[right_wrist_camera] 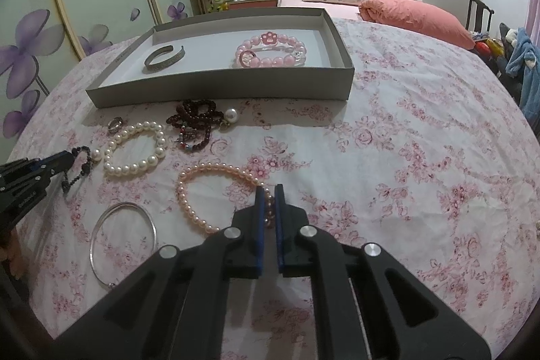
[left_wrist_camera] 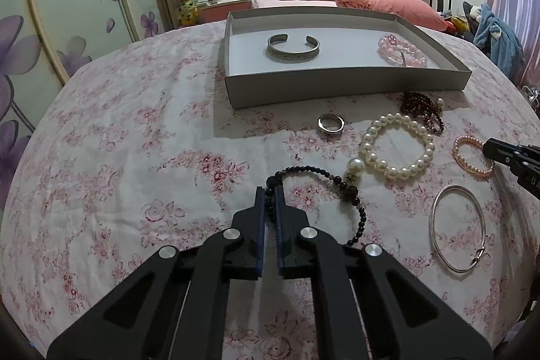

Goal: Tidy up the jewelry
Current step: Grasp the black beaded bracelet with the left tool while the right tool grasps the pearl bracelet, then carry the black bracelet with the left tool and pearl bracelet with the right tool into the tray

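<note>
My left gripper [left_wrist_camera: 269, 191] is shut on a black bead bracelet [left_wrist_camera: 324, 177] that lies on the floral cloth. My right gripper [right_wrist_camera: 269, 191] is shut on a small pink pearl bracelet [right_wrist_camera: 202, 191], also on the cloth. A grey tray [left_wrist_camera: 337, 83] at the back holds a silver cuff [left_wrist_camera: 293, 48] and a pink bead bracelet [left_wrist_camera: 401, 51]. On the cloth lie a white pearl bracelet [left_wrist_camera: 398, 145], a dark red bead string [left_wrist_camera: 422, 107], a silver ring [left_wrist_camera: 330, 123] and a thin silver bangle [left_wrist_camera: 459, 228].
The floral cloth [left_wrist_camera: 118, 157] covers a round-looking table. A bed with pink bedding [left_wrist_camera: 388, 4] stands behind it, a wardrobe [left_wrist_camera: 67, 22] is to the left, and a chair with clothes [left_wrist_camera: 489, 29] is to the right.
</note>
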`<state>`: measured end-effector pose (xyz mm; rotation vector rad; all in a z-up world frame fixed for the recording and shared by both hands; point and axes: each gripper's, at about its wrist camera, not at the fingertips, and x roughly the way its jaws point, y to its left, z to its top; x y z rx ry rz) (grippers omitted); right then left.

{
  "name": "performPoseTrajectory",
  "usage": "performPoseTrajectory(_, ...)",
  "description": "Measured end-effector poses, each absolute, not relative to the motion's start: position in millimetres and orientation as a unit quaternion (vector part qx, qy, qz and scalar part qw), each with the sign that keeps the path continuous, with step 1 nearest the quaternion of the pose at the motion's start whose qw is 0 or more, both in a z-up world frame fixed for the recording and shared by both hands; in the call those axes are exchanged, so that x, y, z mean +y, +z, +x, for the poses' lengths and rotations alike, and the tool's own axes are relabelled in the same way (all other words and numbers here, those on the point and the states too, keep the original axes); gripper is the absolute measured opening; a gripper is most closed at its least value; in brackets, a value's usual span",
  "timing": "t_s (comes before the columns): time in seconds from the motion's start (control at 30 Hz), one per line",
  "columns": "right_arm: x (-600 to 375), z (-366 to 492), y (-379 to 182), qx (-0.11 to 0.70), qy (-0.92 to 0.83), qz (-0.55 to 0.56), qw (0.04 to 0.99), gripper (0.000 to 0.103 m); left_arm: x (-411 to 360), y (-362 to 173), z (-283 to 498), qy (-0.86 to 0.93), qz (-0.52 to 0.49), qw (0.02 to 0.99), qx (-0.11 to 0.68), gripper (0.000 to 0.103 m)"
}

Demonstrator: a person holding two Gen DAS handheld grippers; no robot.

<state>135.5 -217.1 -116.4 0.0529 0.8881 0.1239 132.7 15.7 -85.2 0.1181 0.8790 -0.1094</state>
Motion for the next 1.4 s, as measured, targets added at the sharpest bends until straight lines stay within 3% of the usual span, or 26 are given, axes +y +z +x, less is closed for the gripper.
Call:
performPoseTrajectory(0.77, -223.9, 110.5, -64.1, 0.325, 0.116, 0.104, 0.933, 0.006, 31.9, -50.0, 110.3, -0.076, -0.03, 0.925, 0.37, 0.006)
performPoseTrajectory(1.4, -212.8, 100.1, -53.5, 0.293, 0.132, 0.13, 0.938, 0.006, 19.0, -26.8, 93.4, -0.083, -0.052, 0.942, 0.32, 0.006)
